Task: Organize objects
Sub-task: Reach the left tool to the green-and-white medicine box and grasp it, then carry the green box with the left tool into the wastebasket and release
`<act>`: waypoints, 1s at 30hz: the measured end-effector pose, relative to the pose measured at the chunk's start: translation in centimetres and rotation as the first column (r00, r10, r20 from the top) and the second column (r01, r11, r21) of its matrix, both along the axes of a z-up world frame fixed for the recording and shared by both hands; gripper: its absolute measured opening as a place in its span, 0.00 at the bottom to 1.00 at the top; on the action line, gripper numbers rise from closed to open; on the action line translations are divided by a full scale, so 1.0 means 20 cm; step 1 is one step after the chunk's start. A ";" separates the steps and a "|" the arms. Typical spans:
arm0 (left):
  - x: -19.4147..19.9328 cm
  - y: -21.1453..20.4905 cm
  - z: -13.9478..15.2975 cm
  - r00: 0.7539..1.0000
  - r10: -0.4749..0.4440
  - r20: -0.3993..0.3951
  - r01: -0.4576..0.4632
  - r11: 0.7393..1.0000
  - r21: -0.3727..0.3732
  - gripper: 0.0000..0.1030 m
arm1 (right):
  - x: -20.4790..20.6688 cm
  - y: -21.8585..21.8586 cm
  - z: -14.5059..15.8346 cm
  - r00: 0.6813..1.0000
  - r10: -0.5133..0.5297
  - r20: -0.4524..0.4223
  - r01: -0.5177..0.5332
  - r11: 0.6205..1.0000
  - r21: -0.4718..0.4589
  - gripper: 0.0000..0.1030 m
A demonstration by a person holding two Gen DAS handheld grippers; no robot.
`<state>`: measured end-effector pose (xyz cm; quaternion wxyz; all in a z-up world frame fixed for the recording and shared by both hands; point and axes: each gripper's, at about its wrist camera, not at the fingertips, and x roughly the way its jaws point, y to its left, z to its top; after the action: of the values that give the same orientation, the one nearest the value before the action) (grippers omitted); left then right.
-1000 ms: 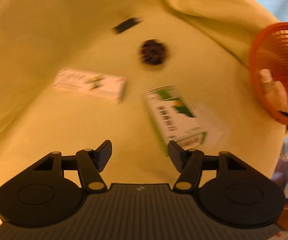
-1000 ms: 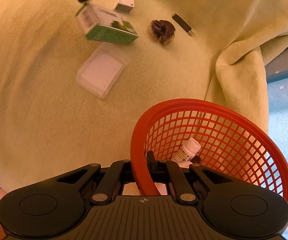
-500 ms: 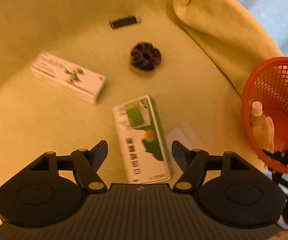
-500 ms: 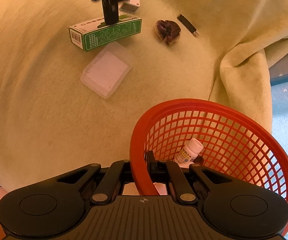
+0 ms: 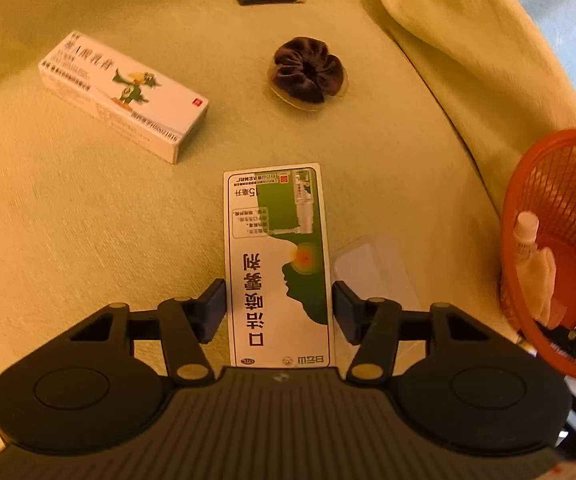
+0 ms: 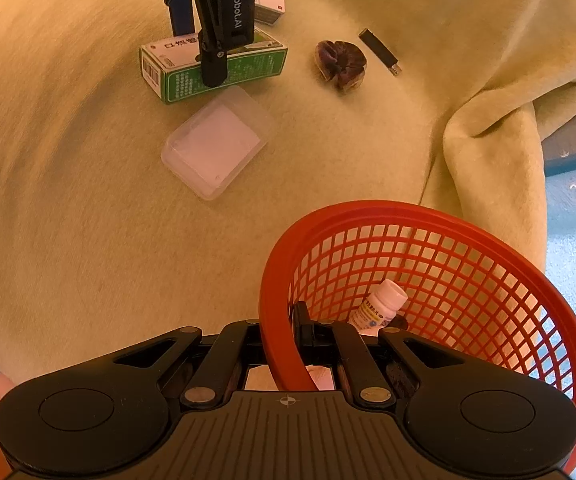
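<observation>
Left wrist view: the green-and-white cardboard box [image 5: 278, 264] is straddled by the left gripper [image 5: 278, 312], jaws wide, barely off its sides.

Right wrist view: the red plastic mesh basket [image 6: 448, 280], well apart from that box, is clamped at its rim by the right gripper [image 6: 288, 344].

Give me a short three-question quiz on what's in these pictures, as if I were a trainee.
1. True or false: the left gripper has its fingers on either side of the green box.
2. What does the right gripper hold? A) the scrunchie B) the basket rim C) the clear case
3. Fill in: inside the basket lies a small white ____.

Key
1. True; the fingers flank the box, though whether they press it yet is unclear.
2. B; its fingers are shut on the red rim.
3. Bottle.
</observation>
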<state>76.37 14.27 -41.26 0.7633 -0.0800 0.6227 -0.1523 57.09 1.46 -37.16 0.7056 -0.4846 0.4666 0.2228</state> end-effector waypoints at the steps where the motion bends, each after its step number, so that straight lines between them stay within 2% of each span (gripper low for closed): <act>1: 0.00 0.00 0.01 1.000 -0.016 0.008 0.016 1.000 0.009 0.49 | 0.00 0.00 0.00 1.000 0.000 0.000 0.000 1.000 0.000 0.01; 6: -0.02 -0.02 0.08 0.984 -0.159 0.076 0.150 0.982 0.115 0.49 | 0.00 0.00 0.00 1.000 0.001 0.000 -0.001 1.000 -0.002 0.01; 10: -0.03 -0.01 0.09 0.973 -0.216 0.087 0.199 0.965 0.170 0.49 | 0.00 0.00 0.00 1.000 0.000 0.000 0.000 1.000 -0.004 0.01; 23: -0.05 -0.03 -0.01 0.969 -0.235 0.077 0.215 0.955 0.207 0.49 | -0.01 0.00 -0.02 1.000 0.017 0.000 -0.017 1.000 -0.012 0.01; 30: -0.05 -0.01 0.05 0.957 -0.279 0.080 0.259 0.946 0.197 0.48 | -0.02 0.01 -0.02 1.000 0.018 0.000 -0.018 1.000 -0.016 0.01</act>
<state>75.28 13.97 -40.29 0.7716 0.0849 0.5976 -0.2007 56.79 1.56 -37.62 0.6998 -0.4944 0.4638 0.2255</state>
